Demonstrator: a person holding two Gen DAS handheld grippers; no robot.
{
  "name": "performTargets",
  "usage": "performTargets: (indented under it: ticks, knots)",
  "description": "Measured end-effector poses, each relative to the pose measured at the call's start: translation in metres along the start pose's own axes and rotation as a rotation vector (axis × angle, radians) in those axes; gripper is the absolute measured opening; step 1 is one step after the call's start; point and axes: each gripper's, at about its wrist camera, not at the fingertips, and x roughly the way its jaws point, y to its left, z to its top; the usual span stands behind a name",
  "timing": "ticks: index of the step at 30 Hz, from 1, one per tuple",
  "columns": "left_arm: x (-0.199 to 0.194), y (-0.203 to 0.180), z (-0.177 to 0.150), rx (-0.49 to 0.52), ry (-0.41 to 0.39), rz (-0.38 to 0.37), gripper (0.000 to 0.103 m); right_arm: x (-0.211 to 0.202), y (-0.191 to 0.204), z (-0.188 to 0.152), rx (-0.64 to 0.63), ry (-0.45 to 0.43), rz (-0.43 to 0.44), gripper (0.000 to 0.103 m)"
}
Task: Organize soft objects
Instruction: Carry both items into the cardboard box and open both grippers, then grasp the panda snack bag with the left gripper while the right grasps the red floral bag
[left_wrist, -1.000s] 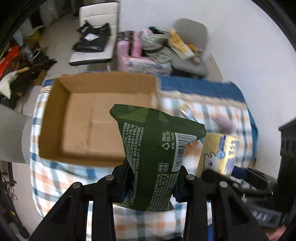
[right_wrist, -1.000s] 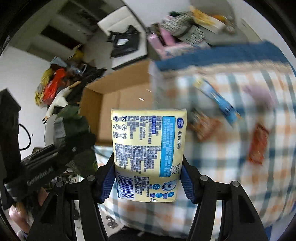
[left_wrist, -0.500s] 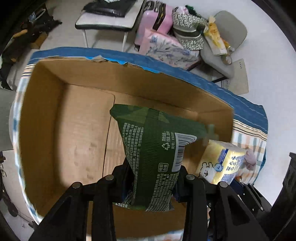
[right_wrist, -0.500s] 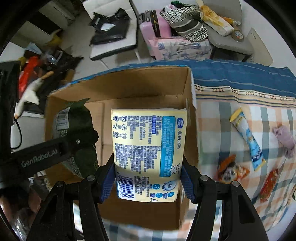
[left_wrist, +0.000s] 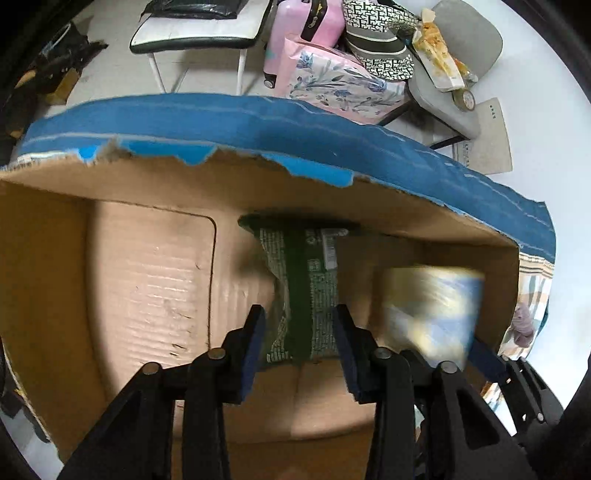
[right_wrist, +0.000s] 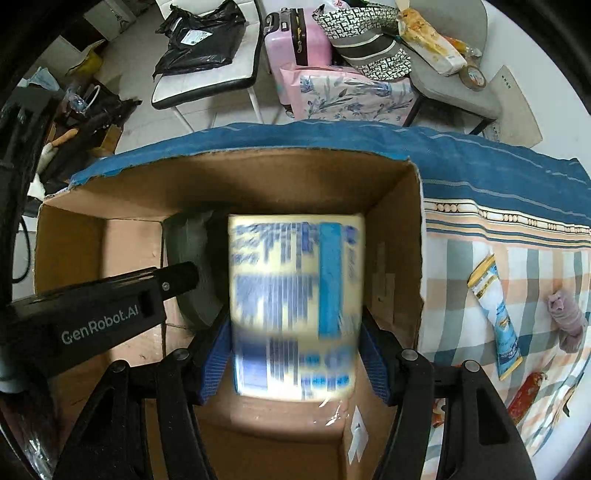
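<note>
Both packs are inside the cardboard box (right_wrist: 391, 236), my left claw (left_wrist: 299, 332) open around the green pack (left_wrist: 306, 280), my right claw (right_wrist: 295, 354) spread beside the yellow pack (right_wrist: 295, 302), which could topple onto the green one.

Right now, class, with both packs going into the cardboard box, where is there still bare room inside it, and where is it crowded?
Free: the bare floor of the cardboard box on its left side, between the left wall and the green pack. Crowded: the right side, where the green pack and the yellow pack lie side by side against the right wall, with the left tool and the right tool over them.
</note>
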Motion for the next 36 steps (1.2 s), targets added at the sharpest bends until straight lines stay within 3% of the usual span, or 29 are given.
performTargets:
  ticks: [3,9,11,14,18,36]
  knots:
    - [-0.007,0.003,-0.002,-0.001,-0.019,0.001,0.052,-0.004,0.0,-0.001,0.004,-0.007,-0.009,0.068]
    - [-0.027,0.004,-0.015,0.04,-0.086,0.065,0.082,-0.021,0.002,-0.013,-0.006,-0.023,-0.026,0.092]
    - [-0.034,0.005,-0.024,0.058,-0.108,0.095,0.088,-0.026,0.003,-0.019,-0.012,-0.03,-0.02,0.1]
    - [-0.047,0.008,-0.038,0.082,-0.151,0.129,0.095,-0.033,0.004,-0.032,-0.012,-0.032,-0.011,0.103]
    - [-0.059,0.014,-0.059,0.094,-0.197,0.165,0.096,-0.045,0.007,-0.052,-0.009,-0.049,-0.006,0.103]
    - [-0.135,0.013,-0.169,0.104,-0.387,0.196,0.096,-0.127,0.015,-0.144,-0.061,-0.176,0.027,0.103]
